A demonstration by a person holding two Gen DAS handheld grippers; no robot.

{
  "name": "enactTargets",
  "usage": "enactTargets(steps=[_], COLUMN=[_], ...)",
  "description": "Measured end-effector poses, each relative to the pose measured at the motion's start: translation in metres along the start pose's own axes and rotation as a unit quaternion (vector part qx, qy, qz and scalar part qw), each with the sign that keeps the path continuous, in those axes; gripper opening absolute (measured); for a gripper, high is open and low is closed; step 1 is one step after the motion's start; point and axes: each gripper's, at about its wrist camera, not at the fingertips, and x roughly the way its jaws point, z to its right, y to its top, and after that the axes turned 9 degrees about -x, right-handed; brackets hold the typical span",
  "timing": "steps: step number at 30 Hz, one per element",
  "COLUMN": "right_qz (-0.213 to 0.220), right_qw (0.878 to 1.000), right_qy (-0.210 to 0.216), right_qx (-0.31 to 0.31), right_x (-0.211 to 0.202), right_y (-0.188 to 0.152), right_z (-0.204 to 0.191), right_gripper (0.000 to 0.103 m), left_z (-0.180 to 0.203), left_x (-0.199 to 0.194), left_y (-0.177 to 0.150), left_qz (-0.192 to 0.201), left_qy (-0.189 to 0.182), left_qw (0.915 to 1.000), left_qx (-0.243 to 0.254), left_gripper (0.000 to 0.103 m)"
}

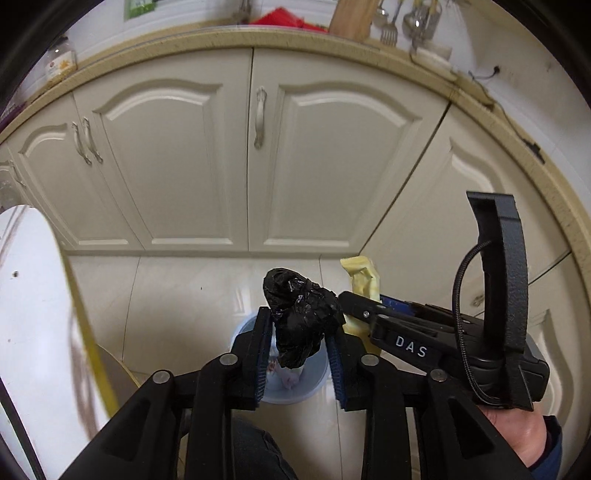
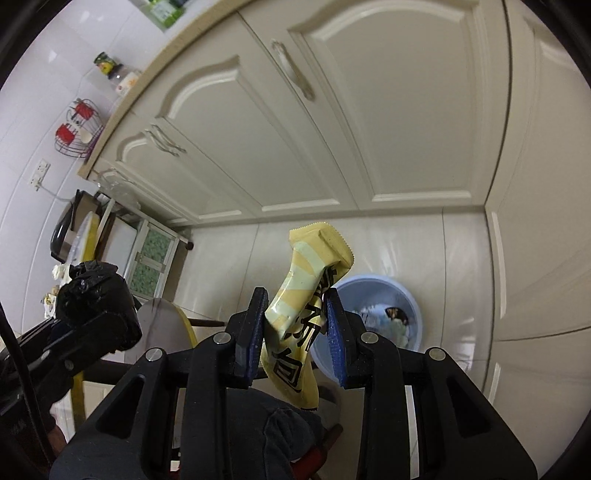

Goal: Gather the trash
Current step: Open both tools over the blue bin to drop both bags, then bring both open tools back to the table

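A crumpled black plastic bag [image 1: 301, 317] sits between the blue pads of my left gripper [image 1: 299, 325], which is shut on it, above a light blue bin [image 1: 314, 384] standing on the floor. My right gripper [image 2: 295, 301] is shut on a yellow snack wrapper [image 2: 299, 291] with black print, its top end sticking up past the fingertips. The bin [image 2: 410, 299], with some trash inside, lies just right of the right fingers. Each gripper also shows in the other's view: the wrapper [image 1: 364, 275] at right, the black bag [image 2: 92, 291] at left.
Cream cabinet doors [image 1: 177, 158] under a beige countertop [image 1: 221, 35] stand right behind the bin. A round yellow-edged table [image 1: 33, 314] is at the left. A small green-fronted stand [image 2: 151, 254] and a kettle [image 2: 64, 230] sit along the far wall. White tiled floor [image 1: 177, 295] surrounds the bin.
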Motion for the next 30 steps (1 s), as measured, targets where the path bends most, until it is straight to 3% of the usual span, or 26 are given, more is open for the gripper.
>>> enactTargets(steps=[3, 6, 9, 12, 13, 16, 25, 30], right_qz=[-0.009, -0.013, -0.016, -0.013, -0.011, -0.007, 0.026, 0.062], right_qw=[1.000, 1.000, 1.000, 0.999, 0.999, 0.998, 0.997, 0.997], right_qy=[-0.001, 0.000, -0.003, -0.007, -0.011, -0.029, -0.043, -0.038], right_qx=[0.009, 0.018, 0.021, 0.030, 0.035, 0.055, 0.053, 0.031], right_x=[0.009, 0.016, 0.018, 0.018, 0.016, 0.011, -0.026, -0.060], right_y=[-0.001, -0.001, 0.000, 0.000, 0.000, 0.000, 0.006, 0.016], right_z=[0.008, 0.013, 0.017, 0.019, 0.020, 0.025, 0.008, -0.027], right_gripper=[0.033, 0.039, 0.056, 0.087, 0.103, 0.103, 0.103, 0.103], left_z=[0.004, 0.004, 0.007, 0.005, 0.006, 0.009, 0.008, 0.000], left_x=[0.020, 0.028, 0.035, 0.027, 0.025, 0.013, -0.049, -0.099], left_y=[0.010, 0.018, 0.021, 0.011, 0.012, 0.003, -0.015, -0.031], left_qz=[-0.013, -0.014, -0.010, 0.001, 0.004, 0.021, 0.076, 0.121], left_qy=[0.015, 0.021, 0.030, 0.047, 0.054, 0.079, 0.058, 0.064], left_qw=[0.9998, 0.9996, 0.9994, 0.9987, 0.9983, 0.9964, 0.9945, 0.9892], left_qx=[-0.007, -0.012, -0.015, -0.021, -0.022, -0.024, -0.041, -0.052], left_gripper=[0.050, 0.052, 0.061, 0.069, 0.070, 0.070, 0.071, 0.080])
